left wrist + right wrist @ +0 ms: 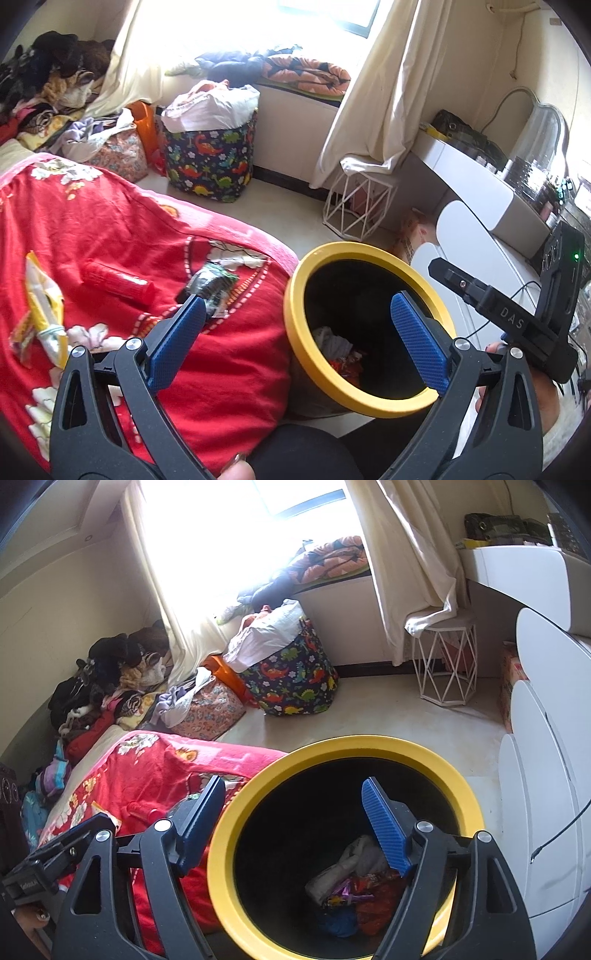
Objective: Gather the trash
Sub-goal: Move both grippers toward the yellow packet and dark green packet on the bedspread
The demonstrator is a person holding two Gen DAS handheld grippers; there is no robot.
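Note:
A black bin with a yellow rim point(295, 280) point(221, 834) stands beside a bed with a red floral blanket point(110, 229). Wrappers point(354, 890) lie in the bin's bottom. On the blanket lie a dark crumpled wrapper point(212, 282), a red tube point(118, 282) and a yellow snack packet point(44, 314). My left gripper point(295, 317) is open and empty, straddling the bed edge and the bin rim, its left finger just below the dark wrapper. My right gripper point(291, 797) is open and empty above the bin mouth; its body shows in the left wrist view point(498, 306).
A dinosaur-print laundry basket point(210, 158) and bags stand by the window. A white wire stool point(358, 206) and a white dresser point(480, 206) are on the right. Clothes are piled at the bed's far end point(48, 81). Bare floor lies between the bin and the basket.

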